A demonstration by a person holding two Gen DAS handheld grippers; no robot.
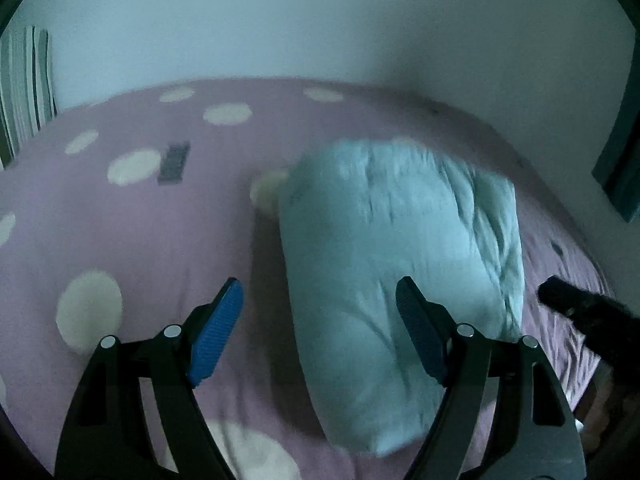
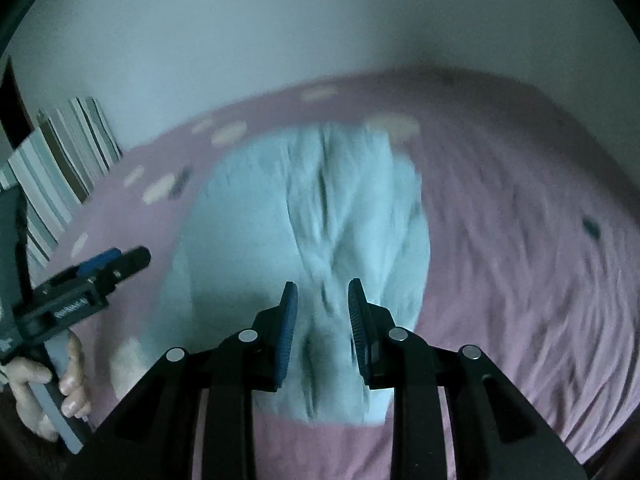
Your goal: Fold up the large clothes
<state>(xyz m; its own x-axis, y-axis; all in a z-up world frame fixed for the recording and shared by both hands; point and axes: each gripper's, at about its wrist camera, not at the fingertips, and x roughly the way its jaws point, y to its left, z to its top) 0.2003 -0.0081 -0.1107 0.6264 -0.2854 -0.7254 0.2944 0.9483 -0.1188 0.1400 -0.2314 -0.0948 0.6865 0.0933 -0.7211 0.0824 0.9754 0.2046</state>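
Gaping wide at the bottom of the left wrist view: left gripper (image 1: 320, 292), two blue pads well apart, gripping nothing. Narrowing to a slim gap at the bottom of the right wrist view: right gripper (image 2: 322, 286), two blue pads hovering over cloth, pinching nothing that can be made out through the blur.

Filling the upper part of both views: one pale wall (image 1: 320, 20). Spreading across the middle: one lilac bed cover (image 1: 160, 232), showing at least eight white spots in the left wrist view. Lying on that cover, centre right of the left wrist view and dead centre of the right: one folded pale garment (image 1: 384, 232), creased, touching neither gripper. Leaning at the upper left edge: one striped cushion (image 1: 26, 88). Clasping the left gripper's handle at the lower left of the right wrist view: one hand (image 2: 68, 384). Sitting left of the garment: one small dark patch (image 1: 174, 162).
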